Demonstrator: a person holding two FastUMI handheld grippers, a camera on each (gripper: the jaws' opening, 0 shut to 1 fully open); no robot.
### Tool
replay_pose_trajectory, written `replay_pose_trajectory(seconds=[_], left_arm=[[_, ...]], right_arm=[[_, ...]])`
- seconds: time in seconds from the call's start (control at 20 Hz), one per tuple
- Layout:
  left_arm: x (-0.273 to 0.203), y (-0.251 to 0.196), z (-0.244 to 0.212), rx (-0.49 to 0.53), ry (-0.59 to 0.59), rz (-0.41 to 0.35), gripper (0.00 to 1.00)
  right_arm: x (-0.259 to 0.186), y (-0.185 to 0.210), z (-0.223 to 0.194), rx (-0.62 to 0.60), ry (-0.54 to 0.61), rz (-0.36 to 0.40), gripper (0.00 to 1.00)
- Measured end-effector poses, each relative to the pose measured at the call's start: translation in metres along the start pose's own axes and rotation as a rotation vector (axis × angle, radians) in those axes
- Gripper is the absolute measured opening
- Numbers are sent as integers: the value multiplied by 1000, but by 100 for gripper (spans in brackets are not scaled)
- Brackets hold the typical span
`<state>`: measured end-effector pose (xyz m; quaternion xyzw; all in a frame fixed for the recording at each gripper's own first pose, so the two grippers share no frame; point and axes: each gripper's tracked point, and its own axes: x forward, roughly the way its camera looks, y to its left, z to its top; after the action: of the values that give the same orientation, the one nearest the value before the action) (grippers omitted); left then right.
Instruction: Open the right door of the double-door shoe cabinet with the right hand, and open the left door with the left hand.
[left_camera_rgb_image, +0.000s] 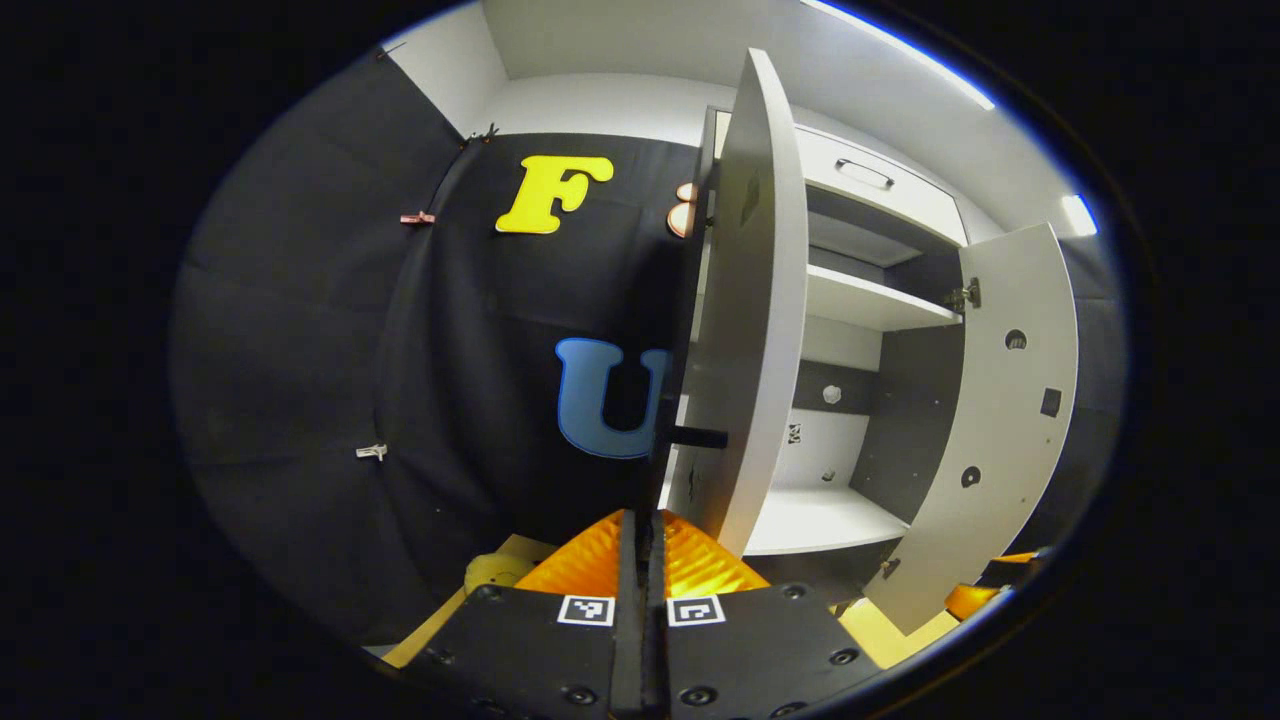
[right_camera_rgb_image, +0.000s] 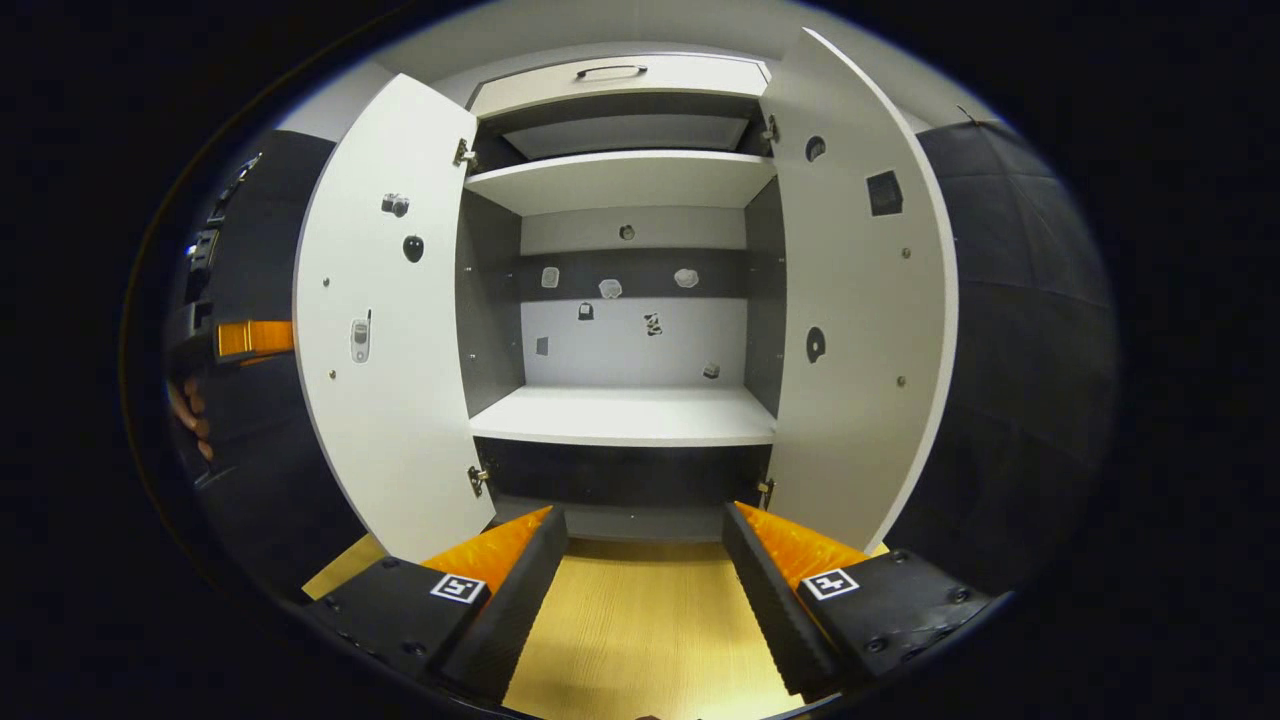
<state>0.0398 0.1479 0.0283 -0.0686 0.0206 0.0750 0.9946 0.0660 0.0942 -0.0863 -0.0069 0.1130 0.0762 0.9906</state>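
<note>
Looking at the shoe cabinet (right_camera_rgb_image: 620, 180) first, it's a tall rigid box of white and grey panels, standing on a pale wood floor (right_camera_rgb_image: 640, 620) with both doors swung wide. It won't budge, and only the doors move, on small metal hinges at their inner edges.

The right door (right_camera_rgb_image: 860, 300) stands open at the right of the right gripper view, its inside face dotted with hardware holes. The left door (left_camera_rgb_image: 750, 300) is nearly edge-on in the left gripper view, and seen flat-on at the left of the right gripper view. Both are stiff flat boards, probably light to swing, smooth and a bit slippery on the faces, so pinching the face is no good. The small dark handle (left_camera_rgb_image: 695, 437) sticking out of the left door's outer side is the obvious grab point, or failing that the free edge, far from the hinges for easy leverage.

The left gripper (left_camera_rgb_image: 648, 530) sits just below that handle with its jaws pressed together on nothing. The right gripper (right_camera_rgb_image: 640, 560) hangs back from the cabinet's opening, jaws spread wide and empty.

Judging by how things lie, the task looks basically done.
</note>
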Motion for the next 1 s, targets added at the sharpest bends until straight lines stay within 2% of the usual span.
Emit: replay_pose_trajectory(seconds=[0.3,0.4,0.55,0.8,0.9,0.95,1.0], left_arm=[[-51,-10,-7,77,22,91,5],[-67,-28,-10,86,15,114,5],[-83,-71,-16,45,8,96,3],[-103,-125,-25,69,-3,81,17],[-105,-149,-29,72,-13,48,22],[-103,-161,-35,73,-6,36,30],[-101,-168,-42,75,2,29,43]], right_arm=[[-17,-35,8,34,-13,39,99],[-25,-45,11,37,-16,64,98],[-35,-58,21,28,-43,95,99],[-51,-78,47,44,-111,112,99],[-55,-85,53,57,-128,109,99],[-57,-88,56,64,-137,107,99],[-58,-90,58,68,-148,102,99]])
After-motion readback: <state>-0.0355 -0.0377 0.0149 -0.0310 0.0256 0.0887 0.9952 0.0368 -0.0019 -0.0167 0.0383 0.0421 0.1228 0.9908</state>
